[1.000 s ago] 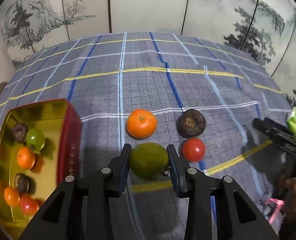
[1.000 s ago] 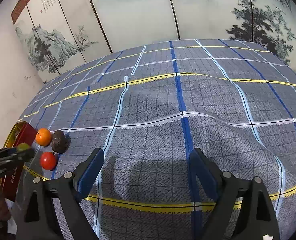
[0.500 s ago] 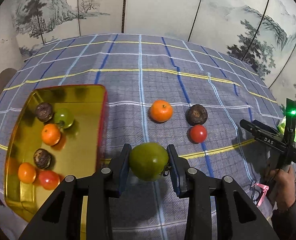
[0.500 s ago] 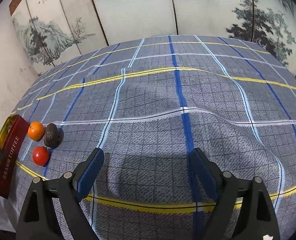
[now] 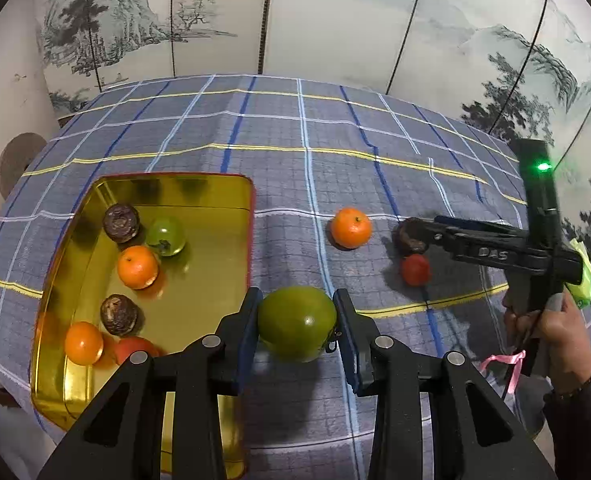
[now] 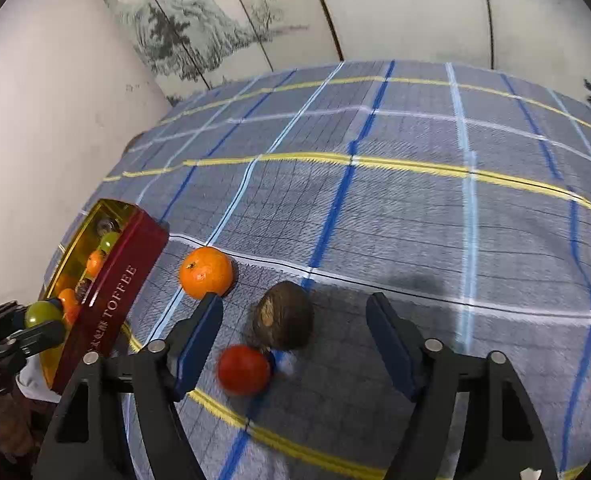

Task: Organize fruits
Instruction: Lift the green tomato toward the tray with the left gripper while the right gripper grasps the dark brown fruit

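Note:
My left gripper [image 5: 297,326] is shut on a large green fruit [image 5: 296,322], held above the cloth just right of the gold tin [image 5: 215,188]. The tin holds several fruits: oranges, brown ones, a green one, a red one. On the cloth lie an orange [image 5: 350,227], a brown fruit [image 5: 409,236] and a red tomato [image 5: 415,270]. My right gripper [image 6: 295,328] is open, with the brown fruit [image 6: 284,315] and the tomato [image 6: 243,370] between its fingers. The orange [image 6: 206,272] lies just beyond its left finger. The green fruit [image 6: 43,314] shows at far left.
The red side of the tin [image 6: 111,300] reads TOFFEE. A blue plaid cloth [image 5: 315,140] covers the table. A painted folding screen [image 5: 335,20] stands behind. The table edge falls off to the left near the white wall [image 6: 55,100].
My left gripper lifted the green fruit and carried it left toward the tin. My right gripper swung left and came down around the brown fruit and the tomato.

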